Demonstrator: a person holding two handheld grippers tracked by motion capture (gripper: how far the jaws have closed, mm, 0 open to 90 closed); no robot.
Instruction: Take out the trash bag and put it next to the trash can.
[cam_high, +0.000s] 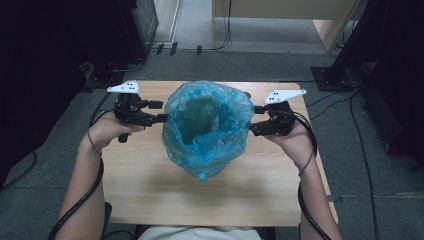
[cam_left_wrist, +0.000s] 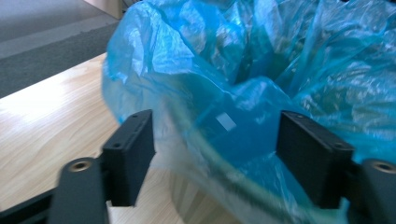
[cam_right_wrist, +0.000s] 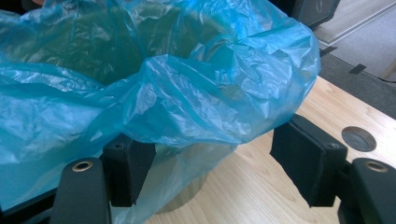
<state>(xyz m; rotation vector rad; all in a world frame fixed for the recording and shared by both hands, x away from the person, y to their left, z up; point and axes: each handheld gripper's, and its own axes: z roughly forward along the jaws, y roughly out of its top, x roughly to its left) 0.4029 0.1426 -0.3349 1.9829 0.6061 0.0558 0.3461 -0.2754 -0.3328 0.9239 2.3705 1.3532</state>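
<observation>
A crumpled blue plastic bag (cam_high: 207, 125) stands open-mouthed in the middle of the wooden table (cam_high: 150, 190), lining a round container whose base (cam_right_wrist: 187, 196) shows below the film. My left gripper (cam_high: 159, 111) is at the bag's left side. In the left gripper view its jaws (cam_left_wrist: 219, 140) stand wide apart, with the bag (cam_left_wrist: 243, 84) bulging between them and not pinched. My right gripper (cam_high: 257, 120) is at the bag's right side. Its jaws (cam_right_wrist: 217, 149) are also spread wide, and the bag's rim (cam_right_wrist: 196, 102) drapes over the left one.
A round cable hole (cam_right_wrist: 358, 138) sits in the table's far right part. Dark equipment (cam_high: 40, 75) stands on the floor at the left, and a black stand (cam_high: 345, 60) with cables at the right. Light wooden furniture (cam_high: 280, 15) lies beyond the table.
</observation>
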